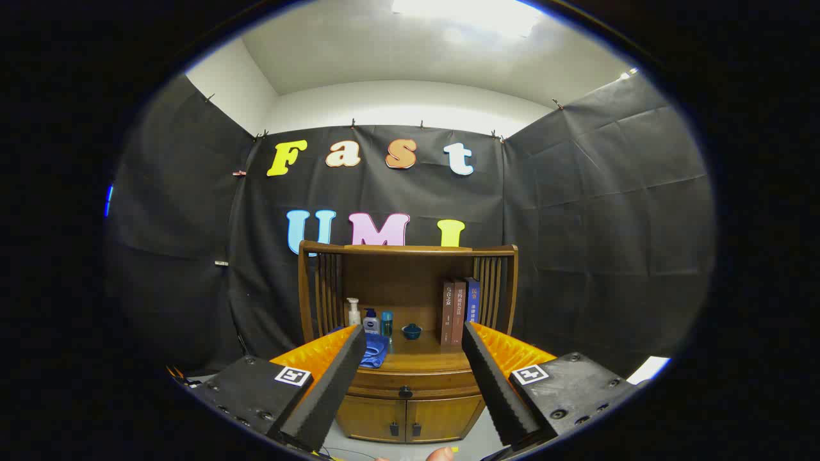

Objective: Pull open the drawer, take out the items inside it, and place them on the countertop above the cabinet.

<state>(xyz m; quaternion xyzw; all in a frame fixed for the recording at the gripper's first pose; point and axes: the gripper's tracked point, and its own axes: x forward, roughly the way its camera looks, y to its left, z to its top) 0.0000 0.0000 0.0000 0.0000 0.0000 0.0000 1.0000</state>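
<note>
black cloth walls [576, 211] | white ceiling [410, 57] | grey floor [448, 442]

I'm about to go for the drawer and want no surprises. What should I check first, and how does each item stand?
1. Drawer shut, needs pulling: ok.
2. Knob in sight between the fingers, beyond them: ok.
3. Gripper open, holding nothing: ok.
4. Gripper at the knob: not ok, cabinet lies well ahead.
5. Bare countertop left, between the blue cloth and books: ok.
6. Drawer contents: cannot tell.
</note>
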